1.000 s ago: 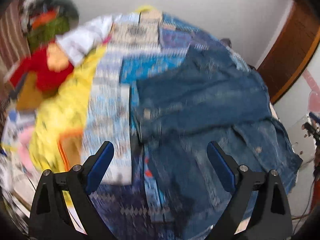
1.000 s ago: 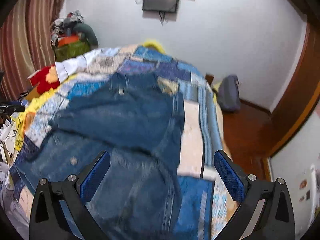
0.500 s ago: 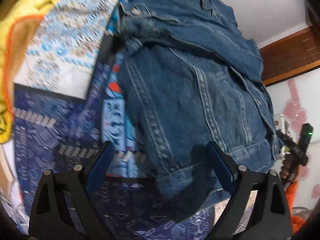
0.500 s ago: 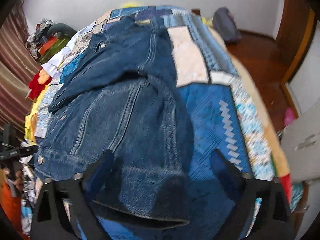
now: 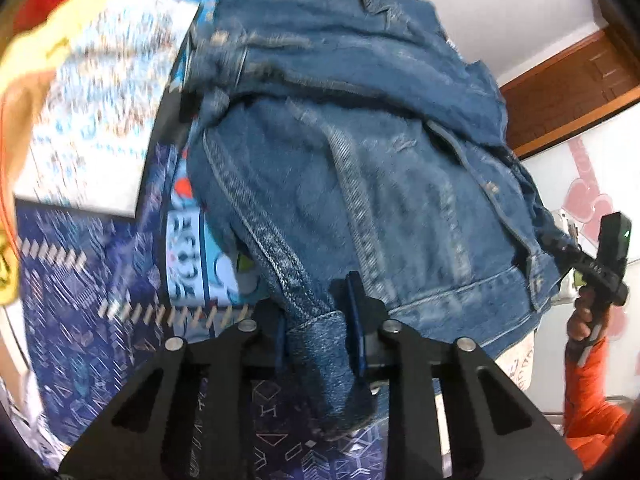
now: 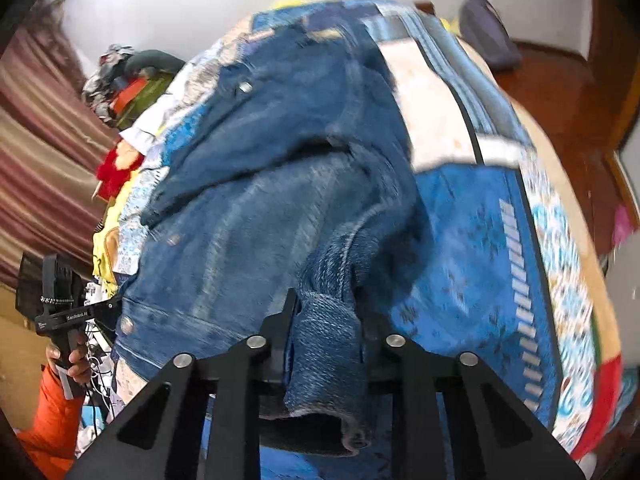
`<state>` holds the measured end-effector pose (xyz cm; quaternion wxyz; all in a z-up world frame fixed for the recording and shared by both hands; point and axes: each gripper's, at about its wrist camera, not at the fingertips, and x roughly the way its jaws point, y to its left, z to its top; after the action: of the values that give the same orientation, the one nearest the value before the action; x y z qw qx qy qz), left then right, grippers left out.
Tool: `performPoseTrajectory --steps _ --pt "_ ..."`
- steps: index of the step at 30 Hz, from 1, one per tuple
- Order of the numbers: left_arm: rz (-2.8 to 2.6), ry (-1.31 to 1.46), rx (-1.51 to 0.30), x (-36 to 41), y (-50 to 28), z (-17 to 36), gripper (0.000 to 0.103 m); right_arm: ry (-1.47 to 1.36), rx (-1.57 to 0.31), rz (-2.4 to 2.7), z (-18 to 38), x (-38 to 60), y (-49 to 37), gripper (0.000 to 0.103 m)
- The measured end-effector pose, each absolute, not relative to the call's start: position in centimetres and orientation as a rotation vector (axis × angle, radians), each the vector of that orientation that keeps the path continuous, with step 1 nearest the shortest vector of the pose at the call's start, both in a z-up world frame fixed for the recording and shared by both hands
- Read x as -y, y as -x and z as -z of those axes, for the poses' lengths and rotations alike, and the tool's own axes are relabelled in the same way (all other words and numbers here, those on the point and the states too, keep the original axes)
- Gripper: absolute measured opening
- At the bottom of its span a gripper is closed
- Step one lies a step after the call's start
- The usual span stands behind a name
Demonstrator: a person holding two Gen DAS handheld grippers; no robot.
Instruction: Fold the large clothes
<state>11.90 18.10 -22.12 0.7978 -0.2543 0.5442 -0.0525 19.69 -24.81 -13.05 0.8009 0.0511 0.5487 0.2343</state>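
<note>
A blue denim jacket [image 5: 360, 168] lies on a patchwork bedspread [image 5: 80, 280], sleeves folded across its back. My left gripper [image 5: 320, 336] is shut on the jacket's hem corner nearest me, which bunches between the blue pads. In the right wrist view the jacket [image 6: 256, 216] fills the middle and my right gripper [image 6: 326, 328] is shut on the other hem corner, with the band hanging down between the fingers. The right gripper's handle [image 5: 604, 264] shows at the far right of the left wrist view; the left one's handle [image 6: 60, 308] shows at the left of the right wrist view.
The bedspread [image 6: 480, 240] covers a bed with a wooden floor [image 6: 560, 80] to its right and a grey bag [image 6: 488, 36] there. A pile of clothes and a red toy [image 6: 116, 160] sit by the striped curtain [image 6: 36, 152]. A yellow cloth [image 5: 24, 60] lies at the bed's left.
Both grippers came down to the jacket's near hem and shut on its two corners; a second ago they were open above the bed.
</note>
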Motion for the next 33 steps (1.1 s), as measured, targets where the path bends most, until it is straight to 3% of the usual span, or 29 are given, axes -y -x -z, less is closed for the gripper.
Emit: performPoseTrajectory --steps 10,17,25,33 --pt "0.070 0.404 -0.900 -18.8 -14.9 13.0 0.020 -0.123 -0.973 -0.578 6.9 20.7 -23.8 0.015" --pt "-0.032 0.439 -0.782 -22.9 -19.8 10.1 0.019 -0.207 -0.856 -0.515 3.2 20.2 -30.1 0.015" --pt "-0.162 0.451 -0.784 -25.8 -28.2 11.4 0.018 -0.215 -0.859 -0.395 4.7 17.6 -40.3 0.015" --pt "-0.245 0.518 -0.920 -28.6 -34.8 19.1 0.019 -0.192 -0.973 -0.324 11.9 15.5 -47.7 0.015"
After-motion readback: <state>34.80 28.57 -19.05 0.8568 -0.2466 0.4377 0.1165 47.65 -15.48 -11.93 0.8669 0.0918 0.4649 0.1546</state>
